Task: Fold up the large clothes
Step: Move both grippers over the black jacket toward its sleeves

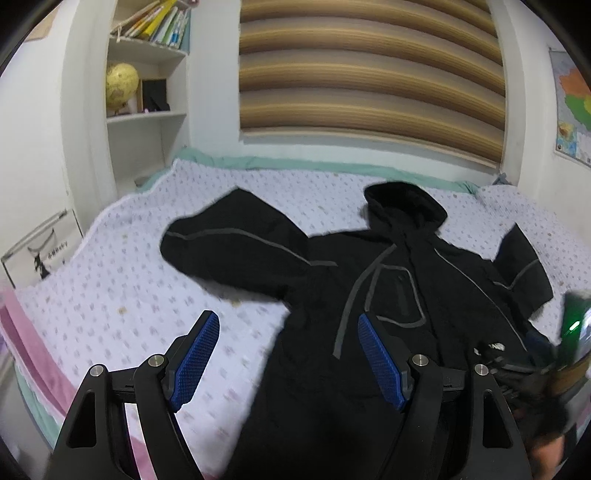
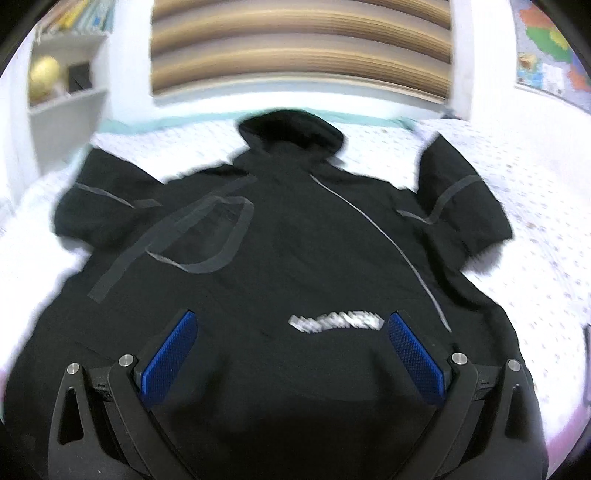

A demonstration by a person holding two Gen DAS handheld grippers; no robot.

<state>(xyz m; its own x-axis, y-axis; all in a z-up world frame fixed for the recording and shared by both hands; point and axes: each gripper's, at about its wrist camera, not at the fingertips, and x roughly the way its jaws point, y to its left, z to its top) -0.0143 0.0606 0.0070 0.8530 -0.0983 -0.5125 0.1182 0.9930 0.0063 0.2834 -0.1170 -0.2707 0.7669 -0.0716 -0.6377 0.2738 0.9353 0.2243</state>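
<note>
Jacket (image 2: 295,258) lies spread on the bed (image 1: 110,295), unfolded; both grippers' (image 1: 288,354) (image 2: 291,354) fingers spread, empty; next, likely pinch a sleeve (image 1: 229,247) inward.

A bed covered by a white blanket with small pale purple dots (image 1: 122,280) fills the room's middle, a mint-green sheet edge (image 1: 236,160) showing along its far side. Behind it hangs a brown-and-tan striped window blind (image 1: 369,74). A white wall shelf (image 1: 147,118) on the left holds a yellow globe (image 1: 122,83) and leaning colourful books (image 1: 159,22). A coloured wall map (image 1: 572,107) hangs on the right.
</note>
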